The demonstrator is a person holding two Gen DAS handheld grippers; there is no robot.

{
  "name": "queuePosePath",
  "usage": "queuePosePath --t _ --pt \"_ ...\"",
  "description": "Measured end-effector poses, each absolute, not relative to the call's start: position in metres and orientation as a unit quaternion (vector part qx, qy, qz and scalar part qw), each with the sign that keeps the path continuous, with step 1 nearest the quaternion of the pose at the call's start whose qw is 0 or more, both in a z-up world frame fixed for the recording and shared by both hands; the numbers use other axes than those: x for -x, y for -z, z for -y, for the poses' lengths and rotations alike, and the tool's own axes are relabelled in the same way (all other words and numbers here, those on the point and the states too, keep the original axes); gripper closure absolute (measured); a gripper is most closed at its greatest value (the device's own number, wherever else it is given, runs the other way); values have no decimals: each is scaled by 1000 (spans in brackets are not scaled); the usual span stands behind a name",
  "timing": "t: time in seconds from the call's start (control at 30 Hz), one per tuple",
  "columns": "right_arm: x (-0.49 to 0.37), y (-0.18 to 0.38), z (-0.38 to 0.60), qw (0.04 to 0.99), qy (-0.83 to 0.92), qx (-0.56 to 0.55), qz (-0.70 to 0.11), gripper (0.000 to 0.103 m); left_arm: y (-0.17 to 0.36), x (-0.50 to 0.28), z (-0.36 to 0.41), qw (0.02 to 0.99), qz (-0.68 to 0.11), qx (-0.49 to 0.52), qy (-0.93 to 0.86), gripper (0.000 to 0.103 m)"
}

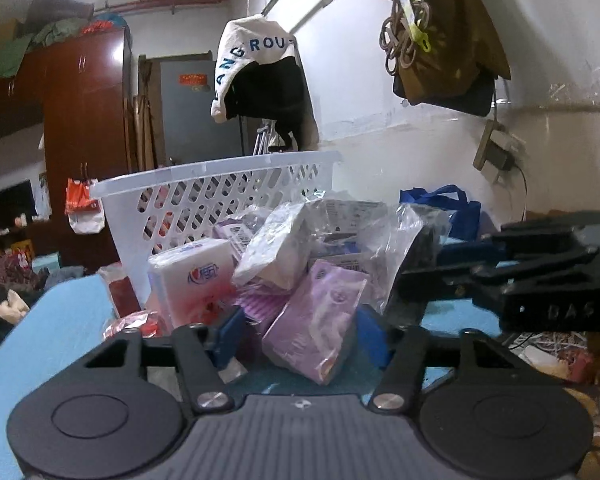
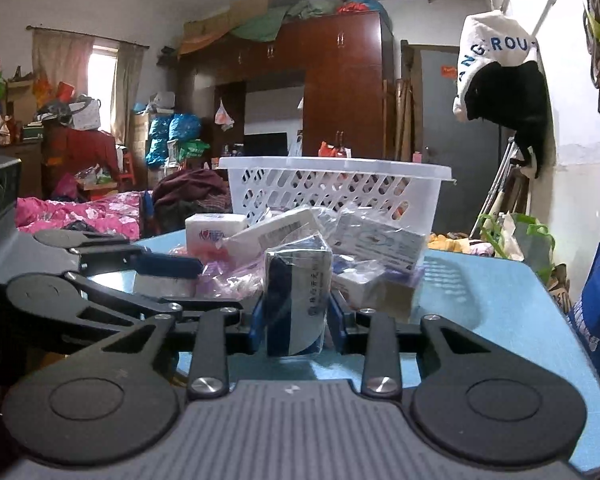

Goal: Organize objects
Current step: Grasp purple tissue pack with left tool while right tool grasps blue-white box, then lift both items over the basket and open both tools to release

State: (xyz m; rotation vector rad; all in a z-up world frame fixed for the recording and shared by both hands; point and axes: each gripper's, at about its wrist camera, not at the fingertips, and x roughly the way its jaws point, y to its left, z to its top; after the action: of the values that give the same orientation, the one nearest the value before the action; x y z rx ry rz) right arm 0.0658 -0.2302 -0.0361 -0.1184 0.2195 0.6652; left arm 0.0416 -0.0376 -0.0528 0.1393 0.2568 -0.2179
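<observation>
A pile of wrapped packets lies on the blue table [image 1: 60, 320] in front of a white slotted basket [image 1: 220, 188]. In the left wrist view my left gripper [image 1: 300, 332] has its blue pads on both sides of a purple tissue pack [image 1: 316, 320], touching it. A pink and white tissue pack [image 1: 192, 280] stands to its left. In the right wrist view my right gripper [image 2: 296, 316] is shut on a blue and white wrapped box [image 2: 296, 300], held upright. The basket [image 2: 340, 188] stands behind the pile. The left gripper's arm [image 2: 140, 280] shows at the left.
The right gripper's body [image 1: 540, 280] reaches in from the right in the left wrist view. A blue bag [image 1: 456, 208] sits beyond the table by the wall. A hat [image 1: 260, 76] hangs on the wall. A wardrobe [image 2: 340, 88] and cluttered bed [image 2: 80, 212] lie behind.
</observation>
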Motion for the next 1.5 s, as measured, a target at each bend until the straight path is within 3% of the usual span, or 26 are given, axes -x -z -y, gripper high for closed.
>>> queuePosePath --t 0.27,0.37,0.47,0.53,0.57,0.7,1.0,1.5 --pt "-69 35 234 939 -320 56 -112 67 54 -38 46 979 -130 -100 121 41" --pt "-70 34 235 940 -318 54 -113 67 56 -41 53 976 -137 -116 122 29" --pt "-71 35 238 940 -316 52 -113 67 59 -48 62 972 -151 -135 123 28" --pt "-71 35 238 941 -314 52 -113 67 61 -49 62 971 -154 -134 128 31" --pt "-72 35 239 941 -314 51 -114 67 62 -49 61 971 -153 -131 128 39" --pt "-69 34 241 943 -311 49 -111 67 62 -46 51 973 -149 -105 143 41" --pt "-68 28 247 946 -304 43 -103 67 49 -19 23 977 -104 -64 178 42" --pt "-66 37 229 932 -332 65 -127 67 28 -23 -4 977 -108 -7 183 42"
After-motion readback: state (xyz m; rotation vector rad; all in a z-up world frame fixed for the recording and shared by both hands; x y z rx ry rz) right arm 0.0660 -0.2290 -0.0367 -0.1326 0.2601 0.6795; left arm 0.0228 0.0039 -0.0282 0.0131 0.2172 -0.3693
